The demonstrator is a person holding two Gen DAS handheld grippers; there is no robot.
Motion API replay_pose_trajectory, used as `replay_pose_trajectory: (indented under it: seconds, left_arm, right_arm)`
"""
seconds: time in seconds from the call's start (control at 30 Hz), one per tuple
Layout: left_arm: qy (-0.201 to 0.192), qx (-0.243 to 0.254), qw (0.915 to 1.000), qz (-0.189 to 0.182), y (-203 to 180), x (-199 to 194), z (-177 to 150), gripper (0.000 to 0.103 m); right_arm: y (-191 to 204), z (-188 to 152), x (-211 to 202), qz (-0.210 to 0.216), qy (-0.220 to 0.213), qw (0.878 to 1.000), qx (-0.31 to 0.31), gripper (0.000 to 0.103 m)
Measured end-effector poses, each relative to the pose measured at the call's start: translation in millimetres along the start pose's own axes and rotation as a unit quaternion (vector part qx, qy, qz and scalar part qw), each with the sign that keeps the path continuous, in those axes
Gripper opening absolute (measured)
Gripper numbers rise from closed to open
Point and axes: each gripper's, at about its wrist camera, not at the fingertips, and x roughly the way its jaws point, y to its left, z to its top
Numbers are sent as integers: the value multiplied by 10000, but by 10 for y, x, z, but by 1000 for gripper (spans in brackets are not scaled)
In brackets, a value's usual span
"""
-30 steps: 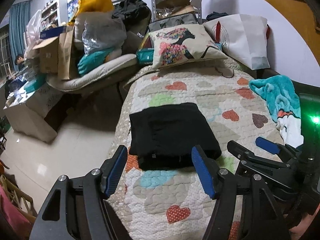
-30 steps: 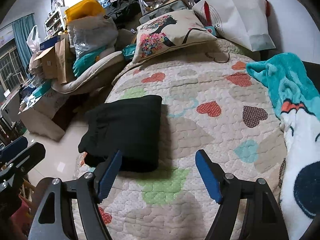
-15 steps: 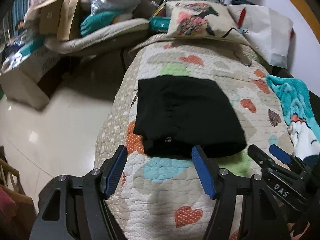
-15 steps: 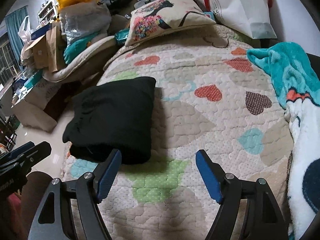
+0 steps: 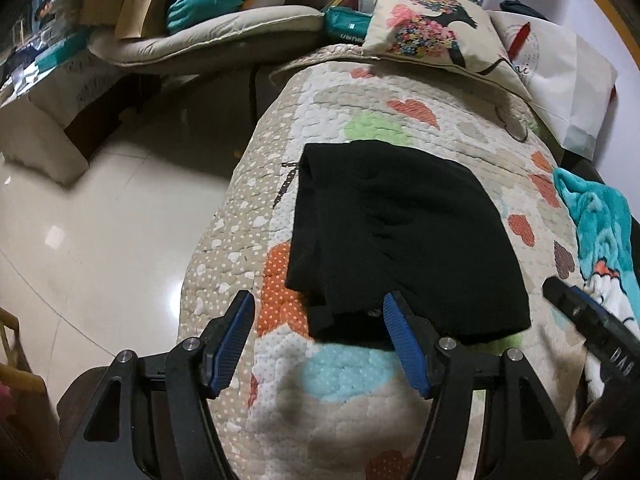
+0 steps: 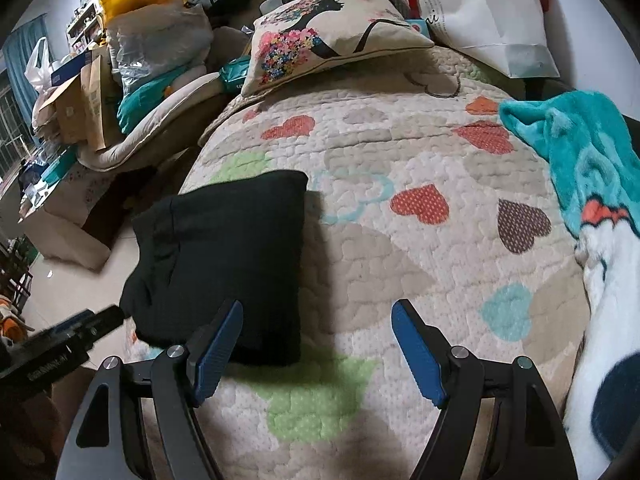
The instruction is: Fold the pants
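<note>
Black folded pants [image 5: 404, 236] lie on a heart-patterned quilted bed [image 5: 344, 376].
Left claw [image 5: 320, 344] and right claw [image 6: 318, 350] hover released, apparently just short of the fabric.

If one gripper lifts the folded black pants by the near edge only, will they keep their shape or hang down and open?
The black pants look like soft cloth in loose stacked layers, so they would probably sag and unfold. Their near left corner shows separate edges, so one gripper might catch only some layers. Pushed, they would likely drag and bunch on the textured quilt.
</note>
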Motion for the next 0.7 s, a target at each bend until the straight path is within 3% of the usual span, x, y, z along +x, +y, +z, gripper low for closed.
replay_pose_trajectory:
  seconds: [0.27,0.47,0.57,0.7]
  left_arm:
    - [63,-195,9998,89,153,92,138,66]
    - [126,-269,9994,153,205,155,214,66]
    - [161,-438,9989,-100,291,197,297,66]
    - [310,-1039,9912,-758,529,328,441,66]
  right_arm:
    - [77,530,283,113,305,9994,-127,83]
    - [73,685,549,133,459,9988,-131,83]
    - [-2,680,617,316,481,9983,8,84]
    - [-132,631,699,610,541,9965,187,85]
